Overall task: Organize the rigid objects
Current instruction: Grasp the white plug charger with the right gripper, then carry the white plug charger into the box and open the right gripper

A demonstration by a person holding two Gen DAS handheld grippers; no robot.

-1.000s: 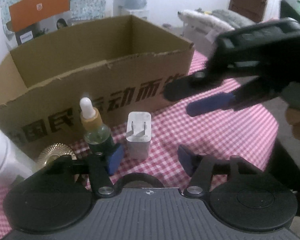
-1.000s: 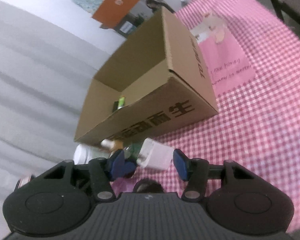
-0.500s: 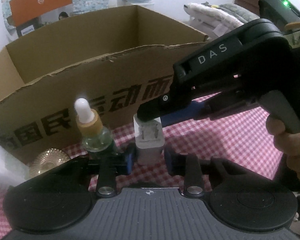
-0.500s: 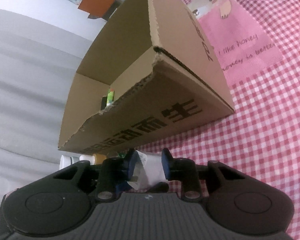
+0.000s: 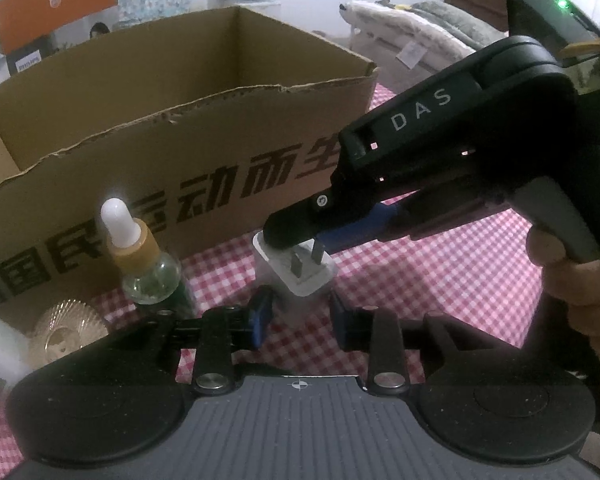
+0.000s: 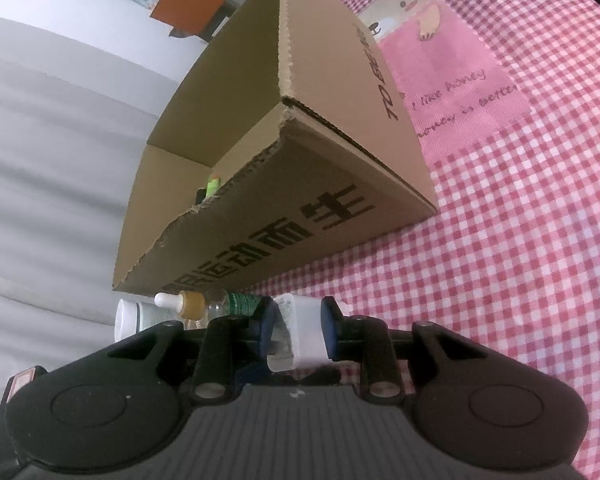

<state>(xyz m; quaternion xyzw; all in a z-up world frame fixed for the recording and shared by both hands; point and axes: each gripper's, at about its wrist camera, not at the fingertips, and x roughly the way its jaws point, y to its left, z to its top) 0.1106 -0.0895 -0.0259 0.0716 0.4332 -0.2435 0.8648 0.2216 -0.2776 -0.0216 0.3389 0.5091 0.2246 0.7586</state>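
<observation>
Pick-up stage of the sorting task: white cube-shaped plug charger with two metal pins [image 5: 300, 276] sits tilted just in front of the open brown cardboard box [image 5: 204, 168] on the red-and-white checked cloth [image 5: 440, 280]. In its own view the right gripper [image 6: 296, 322] is clenched on the charger's body, both blue pads flat against the sides. The left gripper [image 5: 300, 316] brackets the charger's lower end; its jaws are opening and the pads look just clear of the plastic, so the right gripper appears to be taking the load alone. The next move probably calls for the left gripper to back away, then a lift high enough to clear the box's torn front edge before letting go inside. The small glass dropper bottle with white bulb [image 5: 148, 264] stands close beside the charger and could be knocked as the grippers part
</observation>
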